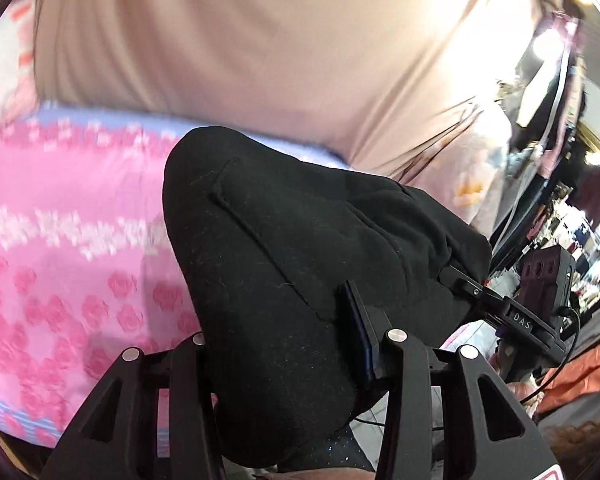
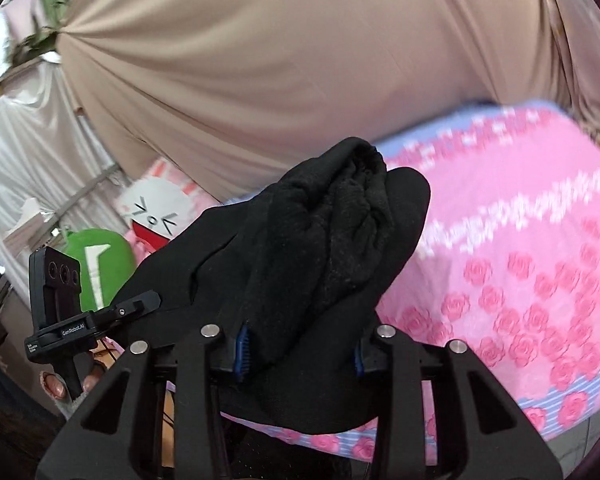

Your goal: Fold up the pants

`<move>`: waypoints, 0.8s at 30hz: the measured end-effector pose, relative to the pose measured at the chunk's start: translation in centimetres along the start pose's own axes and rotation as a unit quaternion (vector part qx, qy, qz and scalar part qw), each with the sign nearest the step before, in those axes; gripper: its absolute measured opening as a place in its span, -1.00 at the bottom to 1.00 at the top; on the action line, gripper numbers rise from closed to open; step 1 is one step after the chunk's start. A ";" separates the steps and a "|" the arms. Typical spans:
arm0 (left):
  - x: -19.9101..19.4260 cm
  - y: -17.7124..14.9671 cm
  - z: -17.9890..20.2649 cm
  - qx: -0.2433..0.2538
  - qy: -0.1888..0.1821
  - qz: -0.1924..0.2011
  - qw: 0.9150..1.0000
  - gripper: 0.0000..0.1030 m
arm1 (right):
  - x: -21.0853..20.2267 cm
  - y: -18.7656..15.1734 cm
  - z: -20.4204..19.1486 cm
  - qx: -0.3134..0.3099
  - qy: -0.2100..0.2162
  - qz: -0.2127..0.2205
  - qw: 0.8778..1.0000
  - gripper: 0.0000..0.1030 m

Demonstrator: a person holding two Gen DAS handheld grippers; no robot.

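Observation:
The black pants (image 1: 284,248) hang between my two grippers, lifted above a pink rose-patterned bed cover (image 1: 60,240). My left gripper (image 1: 280,344) is shut on the pants; the cloth drapes over and hides its left finger, and a pocket seam shows on the fabric. In the right wrist view the pants (image 2: 332,232) bunch up in thick folds between the fingers of my right gripper (image 2: 300,356), which is shut on them. The right gripper also shows in the left wrist view (image 1: 460,280), pinching the pants' far edge. The left gripper shows in the right wrist view (image 2: 140,304), holding the other edge.
A beige curtain (image 2: 260,60) hangs behind the bed. A white bunny pillow (image 2: 156,216) and a green cushion (image 2: 100,264) lie at the bed's left end. The pink cover (image 2: 520,260) spreads under the pants. Cluttered shelves (image 1: 580,232) stand to the right.

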State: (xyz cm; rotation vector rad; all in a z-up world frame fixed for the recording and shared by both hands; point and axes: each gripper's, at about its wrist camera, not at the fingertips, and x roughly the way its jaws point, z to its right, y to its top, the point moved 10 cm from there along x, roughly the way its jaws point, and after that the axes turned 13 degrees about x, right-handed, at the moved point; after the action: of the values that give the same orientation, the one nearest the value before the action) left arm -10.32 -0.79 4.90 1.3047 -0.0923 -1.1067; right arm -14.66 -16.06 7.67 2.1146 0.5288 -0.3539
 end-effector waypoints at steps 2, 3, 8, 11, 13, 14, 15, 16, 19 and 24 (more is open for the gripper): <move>-1.4 1.5 0.8 0.021 0.006 0.021 1.000 -0.22 | -0.9 1.1 -1.5 -0.016 0.007 0.019 1.000 -0.32; -1.9 2.2 1.1 0.032 0.010 0.030 0.999 -0.22 | -1.2 1.6 -2.0 -0.020 0.010 0.026 0.999 -0.32; -3.5 6.9 1.6 0.074 0.026 0.076 0.994 -0.22 | -2.0 5.9 -4.6 -0.055 0.026 0.076 0.995 -0.31; -3.7 9.7 1.4 0.095 0.039 0.097 0.990 -0.21 | -1.3 8.6 -5.5 -0.068 0.030 0.095 0.993 -0.31; -3.4 11.5 0.8 0.105 0.047 0.110 0.987 -0.21 | -0.4 10.5 -5.6 -0.072 0.035 0.108 0.991 -0.30; -3.1 12.4 0.6 0.110 0.051 0.116 0.986 -0.21 | 0.3 11.5 -5.5 -0.073 0.035 0.112 0.990 -0.30; -2.8 13.2 0.3 0.116 0.058 0.122 0.984 -0.20 | 0.8 12.1 -5.6 -0.072 0.035 0.115 0.990 -0.30; -2.4 13.9 0.0 0.120 0.066 0.125 0.983 -0.20 | 1.6 13.0 -5.5 -0.071 0.036 0.119 0.990 -0.30; -0.7 16.0 -1.3 0.129 0.085 0.125 0.980 -0.20 | 4.1 15.1 -5.1 -0.069 0.030 0.122 0.990 -0.30; 2.9 18.9 -4.3 0.134 0.100 0.127 0.978 -0.17 | 8.2 18.0 -3.7 -0.062 0.027 0.123 0.990 -0.30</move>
State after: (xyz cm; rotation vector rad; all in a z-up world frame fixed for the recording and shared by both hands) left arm 5.03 -2.30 16.94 1.5888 -0.2579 -0.7600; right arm 1.52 -20.11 18.85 2.0434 0.3066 -0.1189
